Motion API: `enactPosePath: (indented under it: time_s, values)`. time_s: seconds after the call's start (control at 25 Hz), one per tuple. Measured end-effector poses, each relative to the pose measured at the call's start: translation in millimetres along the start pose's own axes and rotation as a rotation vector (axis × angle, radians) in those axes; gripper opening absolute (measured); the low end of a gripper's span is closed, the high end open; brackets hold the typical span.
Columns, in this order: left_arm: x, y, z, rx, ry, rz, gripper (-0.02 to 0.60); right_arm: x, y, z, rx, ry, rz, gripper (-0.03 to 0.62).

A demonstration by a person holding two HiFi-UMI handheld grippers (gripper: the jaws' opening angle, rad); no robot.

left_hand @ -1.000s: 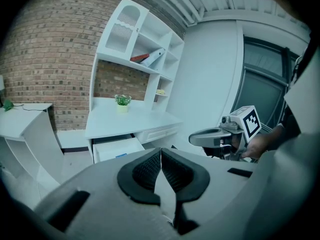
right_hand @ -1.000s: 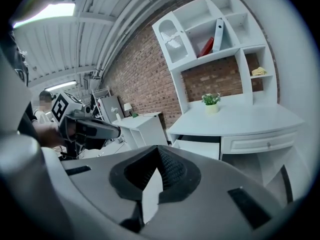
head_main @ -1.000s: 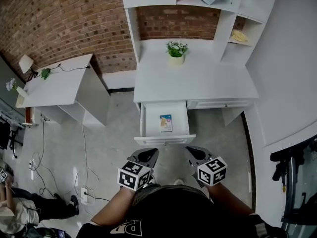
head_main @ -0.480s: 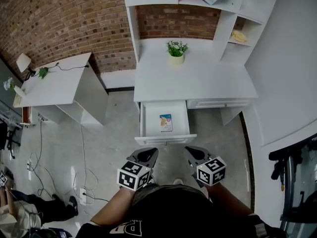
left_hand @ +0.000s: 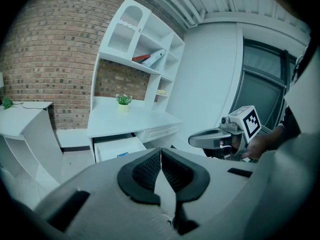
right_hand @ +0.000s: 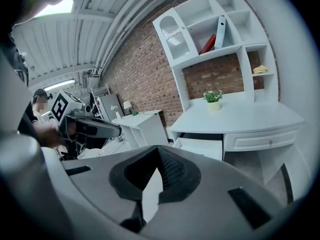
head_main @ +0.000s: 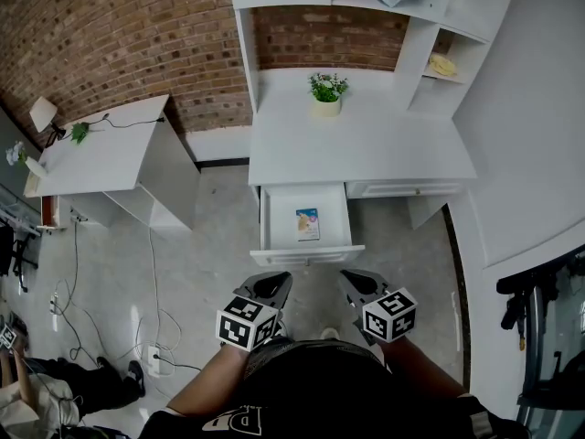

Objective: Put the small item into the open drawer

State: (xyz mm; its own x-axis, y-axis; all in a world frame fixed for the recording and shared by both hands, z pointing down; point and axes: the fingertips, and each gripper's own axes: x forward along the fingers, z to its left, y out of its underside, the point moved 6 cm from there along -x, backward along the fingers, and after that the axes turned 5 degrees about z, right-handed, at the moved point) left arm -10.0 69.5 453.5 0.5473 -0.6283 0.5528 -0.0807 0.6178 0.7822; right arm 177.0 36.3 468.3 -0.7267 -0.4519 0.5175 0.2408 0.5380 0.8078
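Observation:
The white desk's left drawer (head_main: 304, 252) stands pulled out, and a small blue-and-white item (head_main: 307, 224) lies flat inside it. In the left gripper view the drawer (left_hand: 116, 149) and a blue edge of the item (left_hand: 123, 155) show beyond the jaws. My left gripper (head_main: 273, 281) and right gripper (head_main: 351, 280) hang side by side just in front of the drawer's front panel, above the floor. Both are shut with nothing between their pads (left_hand: 161, 168), (right_hand: 159, 170). The right gripper view shows the drawer (right_hand: 200, 147) under the desk top.
A potted plant (head_main: 326, 93) stands at the back of the desk top (head_main: 366, 144), with shelves (head_main: 430, 26) above it. A second white table (head_main: 105, 161) is at the left. Cables and a power strip (head_main: 154, 353) lie on the floor. A person sits at the bottom left corner.
The head view has shifted very slightly. Both grippers hold their place in front of the drawer, still shut.

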Motion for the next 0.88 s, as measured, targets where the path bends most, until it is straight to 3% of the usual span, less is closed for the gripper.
enactPosePath:
  time_s: [0.88]
  values:
    - [-7.4, 3.0, 8.4, 0.008, -0.004, -0.008, 0.018, 3.3, 1.6, 6.4, 0.003, 0.012, 0.014, 0.005]
